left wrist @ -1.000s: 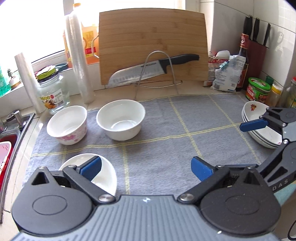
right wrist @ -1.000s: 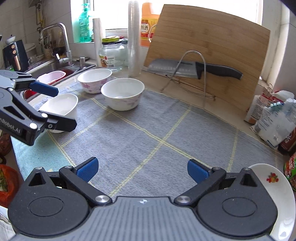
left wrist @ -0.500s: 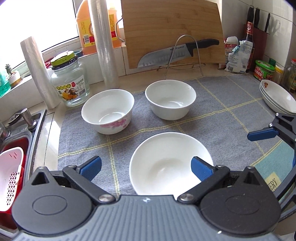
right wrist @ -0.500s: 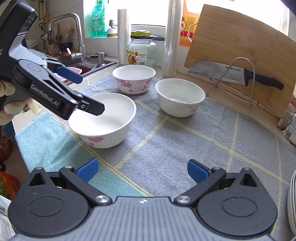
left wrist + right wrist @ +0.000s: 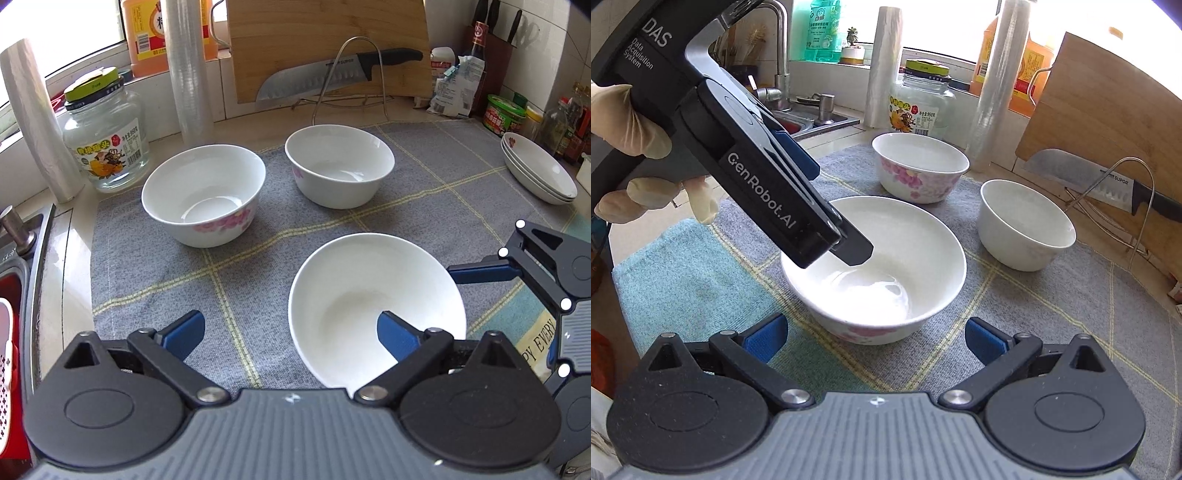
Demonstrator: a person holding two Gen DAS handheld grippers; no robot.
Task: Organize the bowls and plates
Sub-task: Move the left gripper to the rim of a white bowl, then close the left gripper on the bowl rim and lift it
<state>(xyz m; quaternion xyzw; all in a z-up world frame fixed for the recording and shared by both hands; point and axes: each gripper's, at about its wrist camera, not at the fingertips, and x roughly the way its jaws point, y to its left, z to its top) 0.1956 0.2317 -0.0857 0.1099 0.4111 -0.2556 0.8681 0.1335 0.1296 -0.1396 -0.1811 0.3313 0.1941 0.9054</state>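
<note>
Left gripper (image 5: 288, 334) closing astride near bowl (image 5: 373, 314) rim, no pad contact yet. Right gripper (image 5: 873, 338) open, empty. Risk: thin-rim pinch slipping, bowl tipping.

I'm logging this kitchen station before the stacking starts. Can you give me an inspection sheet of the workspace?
Surface: grey checked cloth over the counter, teal towel at its near edge.
Job's things: three bowls apart on the cloth; near bowl; stacked plates.
Clutter: glass jar, knife on a wire stand.
Grippers: left gripper closing astride the near bowl's rim; right gripper open, empty.
Cables: nothing seen.
Surroundings: sink, cutting board.
</note>
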